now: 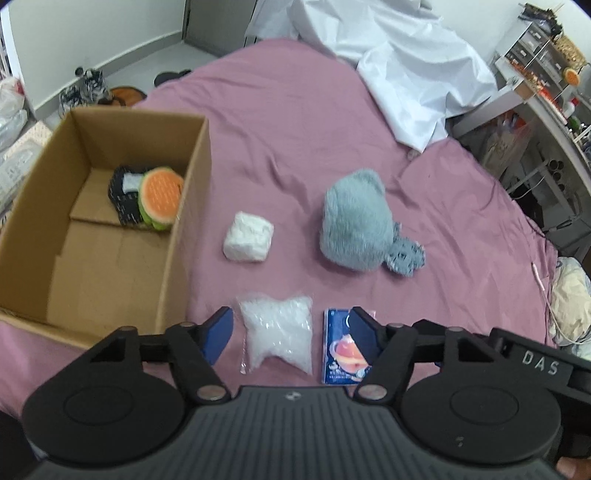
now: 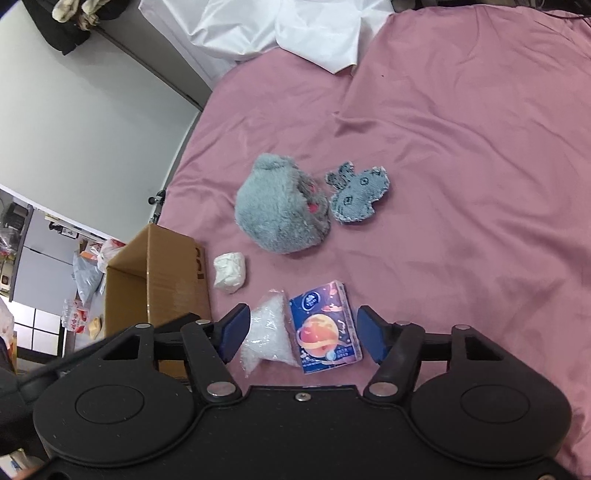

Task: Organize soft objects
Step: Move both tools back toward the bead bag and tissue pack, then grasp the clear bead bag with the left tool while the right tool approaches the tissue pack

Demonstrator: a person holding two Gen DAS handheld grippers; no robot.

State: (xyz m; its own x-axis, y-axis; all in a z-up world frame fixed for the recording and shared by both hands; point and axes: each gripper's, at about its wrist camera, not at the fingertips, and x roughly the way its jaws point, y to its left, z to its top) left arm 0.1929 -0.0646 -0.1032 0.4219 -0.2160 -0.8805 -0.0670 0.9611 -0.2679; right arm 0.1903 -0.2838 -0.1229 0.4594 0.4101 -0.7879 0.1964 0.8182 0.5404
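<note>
On the pink bed lie a clear bag of white filling (image 1: 276, 332) (image 2: 267, 334), a blue tissue pack (image 1: 345, 347) (image 2: 324, 326), a white wad (image 1: 248, 237) (image 2: 229, 272), a grey furry plush (image 1: 356, 219) (image 2: 281, 206) and a denim bunny patch (image 2: 356, 194) (image 1: 404, 255). A cardboard box (image 1: 192, 177) (image 2: 162, 273) at the left holds an orange-and-green plush and a dark item (image 1: 157, 197). My left gripper (image 1: 291, 338) is open above the bag. My right gripper (image 2: 301, 338) is open above the bag and tissue pack.
A white sheet (image 1: 399, 62) (image 2: 280, 29) is crumpled at the far end of the bed. Shelves with clutter (image 1: 546, 92) stand at the right. Bags and shoes lie on the floor beyond the box (image 1: 85, 88).
</note>
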